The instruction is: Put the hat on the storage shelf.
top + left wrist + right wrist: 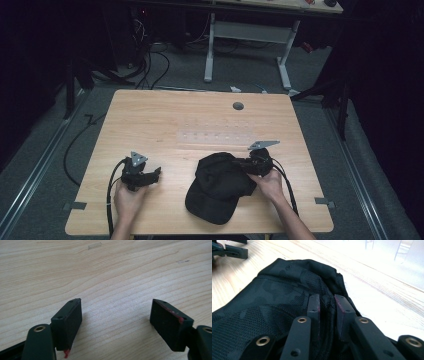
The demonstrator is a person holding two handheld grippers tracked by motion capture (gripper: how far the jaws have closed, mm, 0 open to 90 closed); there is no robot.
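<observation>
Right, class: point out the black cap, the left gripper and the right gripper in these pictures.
black cap [217, 192], high view, on the crown near the brim.
left gripper [116, 312], left gripper view, midway between its open fingers.
right gripper [327, 301], right gripper view, between fingers pinching cap fabric.

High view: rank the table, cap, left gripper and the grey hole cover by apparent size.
1. table
2. cap
3. left gripper
4. hole cover, which also sits farthest from the camera, so it looks a bit smaller than it is.
</observation>
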